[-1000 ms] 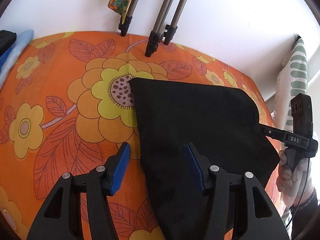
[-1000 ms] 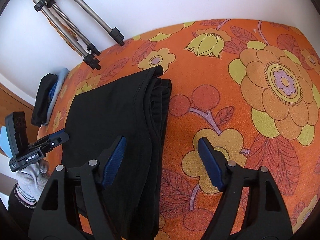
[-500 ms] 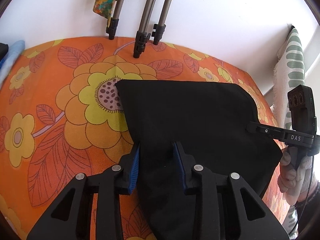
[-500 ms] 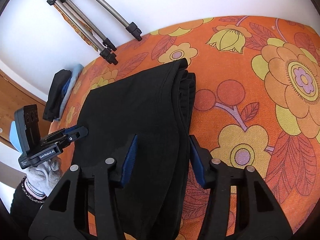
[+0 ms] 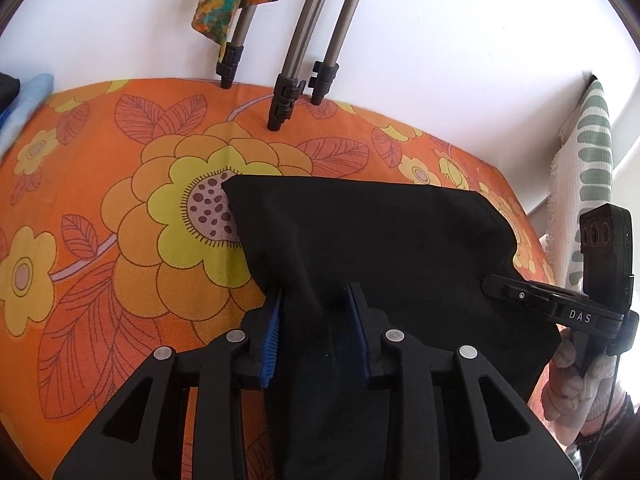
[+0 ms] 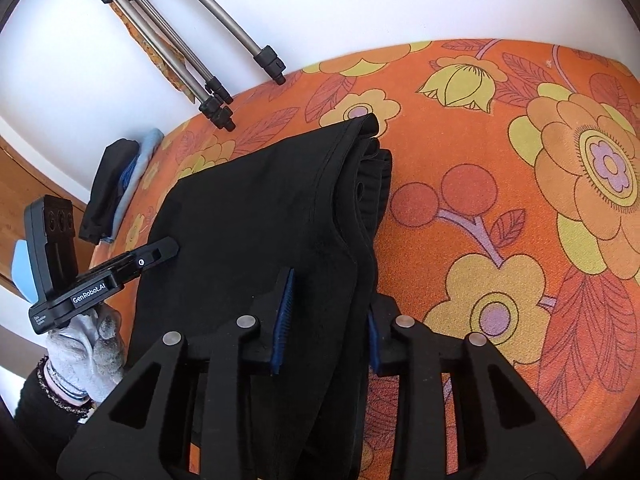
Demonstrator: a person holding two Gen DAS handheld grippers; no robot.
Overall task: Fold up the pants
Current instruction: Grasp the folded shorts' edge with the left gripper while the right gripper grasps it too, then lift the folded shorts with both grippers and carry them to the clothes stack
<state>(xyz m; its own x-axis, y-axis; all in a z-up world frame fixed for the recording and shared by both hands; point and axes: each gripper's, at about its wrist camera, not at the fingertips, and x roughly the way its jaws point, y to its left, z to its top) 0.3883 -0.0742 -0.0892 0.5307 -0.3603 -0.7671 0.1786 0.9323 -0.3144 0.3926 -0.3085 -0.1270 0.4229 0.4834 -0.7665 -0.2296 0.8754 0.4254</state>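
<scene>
Left gripper [image 5: 316, 320]: black two-finger tool with blue ribbed pads, angled down at the near left edge of the folded black fabric pants [image 5: 380, 248]; its jaws have just been closing and now pinch a raised ridge of the cloth between the pads.
Right gripper [image 6: 330, 316]: same build, tilted down over the near right edge of the pants; its jaws have just been closing and now clamp the stacked layers there.
Left hand [image 6: 86, 344]: in a pale grey knit glove, wrapped round the tool's handle, beaded bracelets at the wrist.
Right hand [image 5: 576, 368]: in a light glove, gripping its handle at the picture's right border.
Pants location: flat on the orange cloth printed with yellow flowers [image 5: 100, 240], folded into a broad rectangle, the waistband layers stacked along the right edge.
Behind: grey metal tripod legs with black feet [image 5: 288, 92] stand on the cloth at the white wall.
Hidden: the right gripper's right pad is mostly covered by cloth; the pants' near end vanishes under both tools.
Cut off: a dark and light blue pile of textiles [image 6: 116, 188] at the far left edge, too small to identify.
Hard to read: a green-and-white patterned textile [image 5: 588, 168] at the right rim, distorted by the lens.
</scene>
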